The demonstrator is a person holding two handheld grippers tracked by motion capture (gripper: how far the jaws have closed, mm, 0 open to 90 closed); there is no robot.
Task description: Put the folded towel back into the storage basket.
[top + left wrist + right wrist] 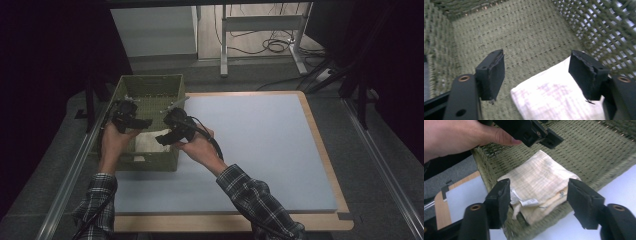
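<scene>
Presently, a folded cloth [539, 185] is seen inside the basket [150, 90], just ahead of the right gripper [539, 197] & below the left gripper [541, 72]. Both grippers' jaws are spread, nothing held. Recommended: one edge is pinched w/ layers together, clear of the weave.

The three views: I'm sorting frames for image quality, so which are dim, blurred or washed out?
High view: dim, with black surroundings; the basket and pale table mat are readable but soft. Left gripper view: motion-blurred, and the folded cloth is washed out near white, its print barely legible. Right gripper view: sharpest and evenly lit; the cloth's weave and label show, with slight blur toward the far weave.
</scene>
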